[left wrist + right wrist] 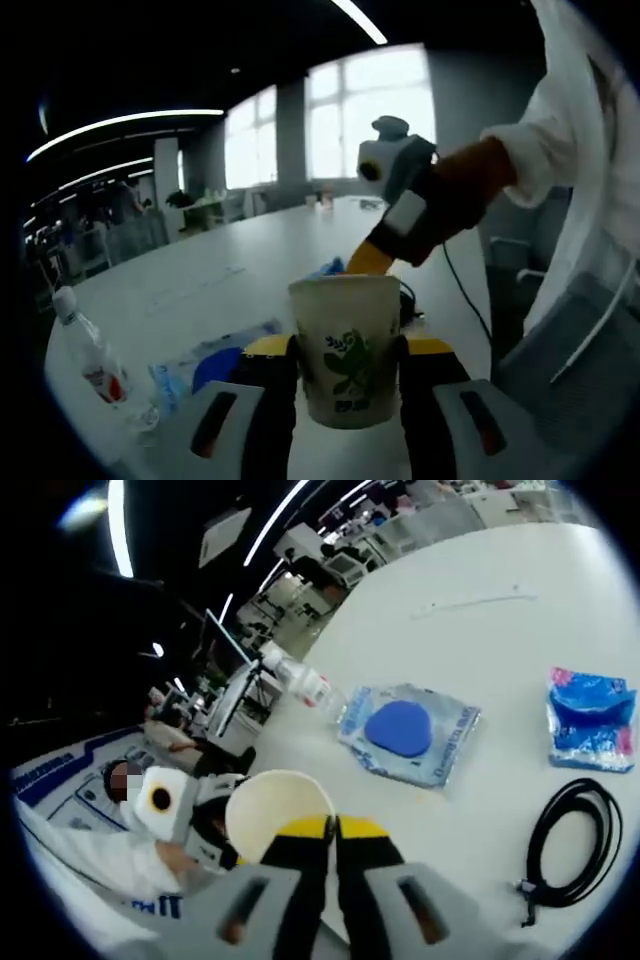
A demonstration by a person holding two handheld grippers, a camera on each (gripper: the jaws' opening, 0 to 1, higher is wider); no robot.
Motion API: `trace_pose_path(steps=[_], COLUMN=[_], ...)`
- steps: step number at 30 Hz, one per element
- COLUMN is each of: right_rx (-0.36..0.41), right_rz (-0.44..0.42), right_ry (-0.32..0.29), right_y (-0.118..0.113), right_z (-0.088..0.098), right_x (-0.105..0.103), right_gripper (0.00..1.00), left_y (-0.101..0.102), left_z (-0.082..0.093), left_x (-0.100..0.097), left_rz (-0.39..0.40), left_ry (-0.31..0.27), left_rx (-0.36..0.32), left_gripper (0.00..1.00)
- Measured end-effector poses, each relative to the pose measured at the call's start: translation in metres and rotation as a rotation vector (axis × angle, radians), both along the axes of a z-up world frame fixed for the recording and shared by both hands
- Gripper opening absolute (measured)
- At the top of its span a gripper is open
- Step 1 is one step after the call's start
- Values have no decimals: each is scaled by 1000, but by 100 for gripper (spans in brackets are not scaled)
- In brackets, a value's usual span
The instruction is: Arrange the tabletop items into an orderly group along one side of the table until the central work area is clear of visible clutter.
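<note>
**Cup in hand, rest of the table waiting**

Left gripper view: the left gripper (345,365) is clamped on a paper cup (345,350) with a green leaf print, one jaw on each side, dead center at the bottom of the frame. The cup looks lifted off the white table (230,270), upright. Above and right of it the right gripper (385,255) reaches in, its yellow tip just at the cup's rim. Lower left there's a clear plastic bottle (90,355) with a red label, and next to it a clear pouch with a blue pad (215,365) inside.

Right gripper view: the right gripper (333,830) has its jaws pressed together with nothing between them. The cup's open mouth sits just left of the tips at bottom center. The pouch is mid frame, the bottle lies beyond it at upper left, a blue wet-wipe style packet (590,720) sits at the right edge, and a coiled black cable (570,845) is lower right.

My read: the step is relocating the cup. Next move needs a side picked, the cup set down upright there, then the spread-out pouch, packet, cable and bottle brought over.
</note>
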State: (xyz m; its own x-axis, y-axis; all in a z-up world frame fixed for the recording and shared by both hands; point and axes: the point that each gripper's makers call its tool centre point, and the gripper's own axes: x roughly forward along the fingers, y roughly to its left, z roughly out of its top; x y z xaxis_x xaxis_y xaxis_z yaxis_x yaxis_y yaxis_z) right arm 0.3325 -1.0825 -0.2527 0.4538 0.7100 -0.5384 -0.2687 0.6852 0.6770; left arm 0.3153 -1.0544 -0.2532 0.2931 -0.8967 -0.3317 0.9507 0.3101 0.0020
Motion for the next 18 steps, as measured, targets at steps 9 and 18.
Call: trace_pose_path(steps=[9, 18], right_rx=[-18, -99], right_rz=[34, 120], right_ry=[-13, -69], right_y=[12, 32], right_z=[7, 12], right_x=[8, 25], right_gripper=[0, 0], left_y=[11, 54], left_z=[-4, -25], left_x=[3, 12], left_rz=[110, 299], left_ry=[74, 193], left_rx=[-16, 31], left_gripper=[64, 97])
